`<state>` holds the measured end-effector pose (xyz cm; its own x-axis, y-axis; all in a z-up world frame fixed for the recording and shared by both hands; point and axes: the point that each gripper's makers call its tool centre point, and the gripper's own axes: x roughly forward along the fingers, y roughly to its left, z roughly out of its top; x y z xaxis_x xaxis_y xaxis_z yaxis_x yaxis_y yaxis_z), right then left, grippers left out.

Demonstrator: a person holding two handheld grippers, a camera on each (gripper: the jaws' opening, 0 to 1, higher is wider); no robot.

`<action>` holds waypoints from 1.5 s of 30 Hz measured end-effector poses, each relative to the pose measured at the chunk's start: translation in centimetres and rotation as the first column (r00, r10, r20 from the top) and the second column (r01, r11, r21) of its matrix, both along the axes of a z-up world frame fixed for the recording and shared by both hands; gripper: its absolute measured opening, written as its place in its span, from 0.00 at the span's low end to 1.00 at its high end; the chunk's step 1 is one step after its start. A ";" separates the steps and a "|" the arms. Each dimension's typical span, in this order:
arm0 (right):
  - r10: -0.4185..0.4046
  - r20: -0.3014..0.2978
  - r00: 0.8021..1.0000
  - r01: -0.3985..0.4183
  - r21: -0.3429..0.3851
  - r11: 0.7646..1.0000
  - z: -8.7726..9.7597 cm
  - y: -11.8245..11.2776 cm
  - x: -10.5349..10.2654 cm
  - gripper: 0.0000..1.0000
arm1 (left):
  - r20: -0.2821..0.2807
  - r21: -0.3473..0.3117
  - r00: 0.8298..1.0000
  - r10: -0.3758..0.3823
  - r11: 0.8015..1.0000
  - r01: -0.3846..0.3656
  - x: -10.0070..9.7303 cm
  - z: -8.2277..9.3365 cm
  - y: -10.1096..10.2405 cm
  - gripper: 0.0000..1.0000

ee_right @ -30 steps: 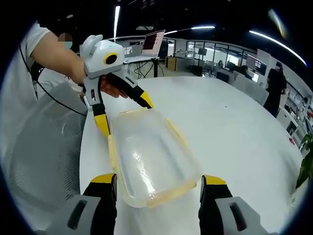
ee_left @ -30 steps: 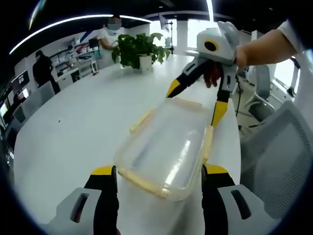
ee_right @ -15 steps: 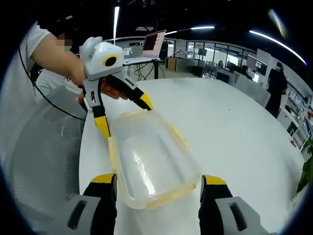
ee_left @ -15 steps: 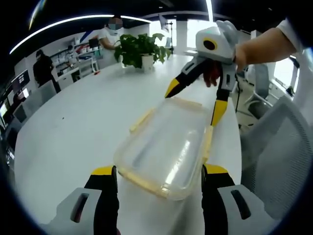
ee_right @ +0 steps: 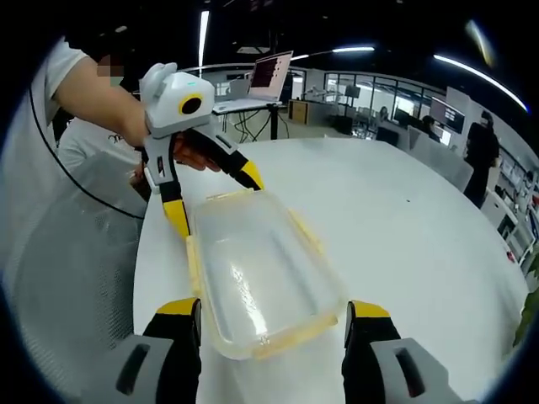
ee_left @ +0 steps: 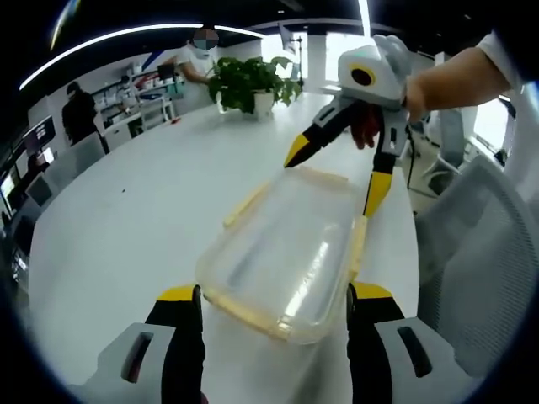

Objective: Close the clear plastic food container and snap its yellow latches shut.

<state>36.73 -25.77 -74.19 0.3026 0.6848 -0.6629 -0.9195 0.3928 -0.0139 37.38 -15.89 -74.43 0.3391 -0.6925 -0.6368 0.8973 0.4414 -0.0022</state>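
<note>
The container [ee_left: 286, 261] lay lid-down-closed on the white table [ee_left: 135, 219], its yellow latches [ee_left: 244, 204] along the rim. The left gripper [ee_left: 274, 303] stood spread at one short end of the container, a jaw at each corner. The right gripper [ee_left: 337, 177] stood spread at the opposite end. A plant [ee_left: 248, 80] sat well beyond the container.

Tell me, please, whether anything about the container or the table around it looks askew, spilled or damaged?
Nothing stands out. The clear container sits flat on the white table with its lid on, no spill or crack visible. Both tools, left and right, are open at its ends.
</note>
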 end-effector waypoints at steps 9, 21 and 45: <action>0.000 0.001 1.000 0.000 0.001 1.000 0.0 2.4 0.5 0.68 | -0.001 0.004 1.000 0.001 1.000 -0.001 0.5 0.1 2.4 0.68; -0.005 0.003 1.000 0.005 0.002 1.000 0.0 4.9 1.6 0.68 | 0.000 0.004 1.000 0.002 1.000 -0.002 1.6 0.0 4.9 0.67; -0.004 0.018 1.000 0.004 -0.001 1.000 0.0 6.9 5.3 0.69 | 0.005 0.011 1.000 0.021 1.000 -0.021 5.2 0.1 6.7 0.66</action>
<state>42.04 -18.91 -74.14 0.3172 0.6831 -0.6578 -0.9176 0.3963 -0.0309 42.63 -9.15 -74.36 0.3562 -0.6782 -0.6428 0.8879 0.4599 0.0068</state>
